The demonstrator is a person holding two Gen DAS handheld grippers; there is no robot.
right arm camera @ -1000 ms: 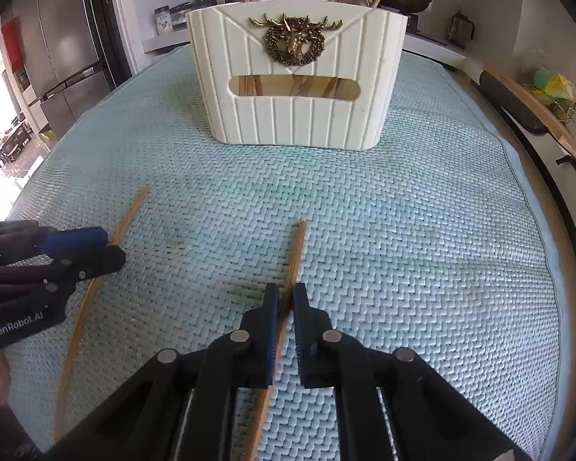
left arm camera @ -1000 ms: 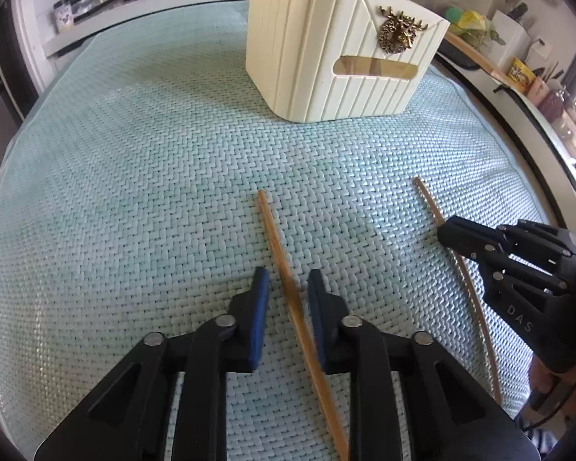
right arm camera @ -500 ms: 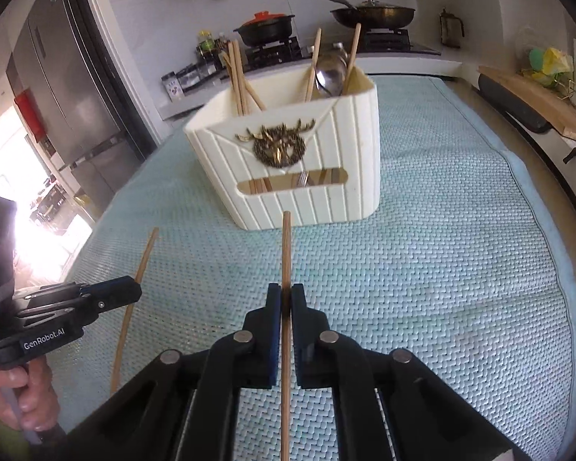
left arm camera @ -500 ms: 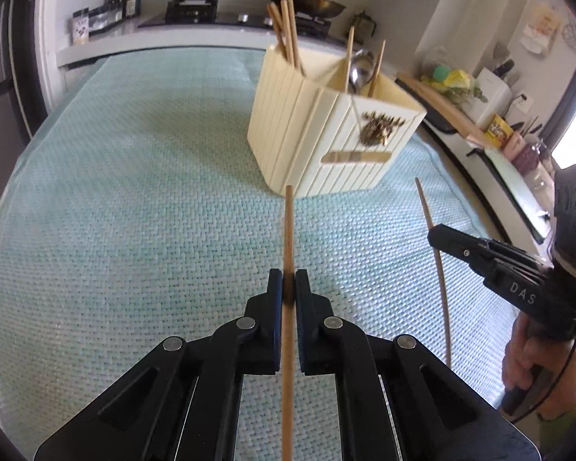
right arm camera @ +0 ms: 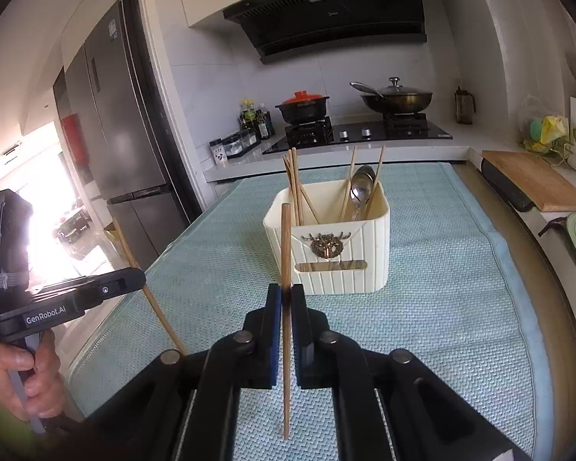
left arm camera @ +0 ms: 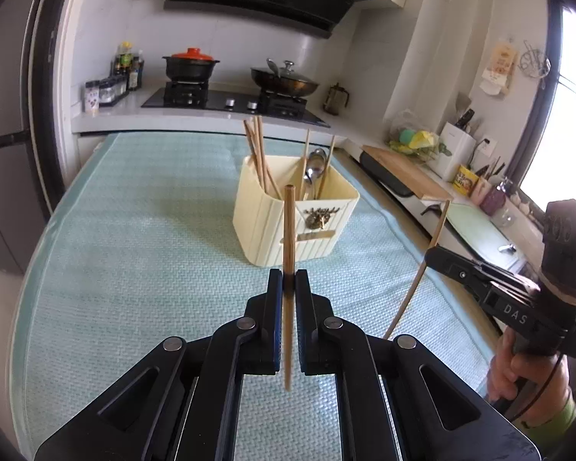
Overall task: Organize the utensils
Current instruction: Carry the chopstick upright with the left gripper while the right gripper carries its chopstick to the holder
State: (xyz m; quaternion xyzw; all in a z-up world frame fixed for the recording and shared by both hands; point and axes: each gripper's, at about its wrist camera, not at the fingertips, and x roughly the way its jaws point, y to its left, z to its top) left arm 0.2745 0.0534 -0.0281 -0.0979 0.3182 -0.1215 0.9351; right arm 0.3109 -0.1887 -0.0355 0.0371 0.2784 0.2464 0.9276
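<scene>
**Ana:** Since each chopstick is pinched only at one narrow spot along its length, what worries you most?

**Ben:** Pivoting. The left gripper [left arm camera: 288,282] has its fingers pressed tight on the left chopstick [left arm camera: 288,226], which stands nearly upright between them, its tip above the fingertips and its tail hanging below the pads. A thin round stick held that way can swing or slide, I'd guess, if its end knocks the utensil holder [left arm camera: 272,226] rim.

**Ana:** And the other side?

**Ben:** Same story. The right gripper [right arm camera: 286,299] pinches the right chopstick [right arm camera: 286,246], also close to vertical. The holder sits on the tabletop [right arm camera: 441,269] ahead of both sets of fingertips, well beyond them, already crowded with chopsticks and a spoon [right arm camera: 359,190]. A tip could catch on those or miss the compartment.

**Ana:** How are the hands posed?

**Ben:** Both grippers are raised above the mat, aimed level toward the holder. The right hand [left arm camera: 526,376] wraps its handle low; the two grippers sit side by side, apart.
</scene>
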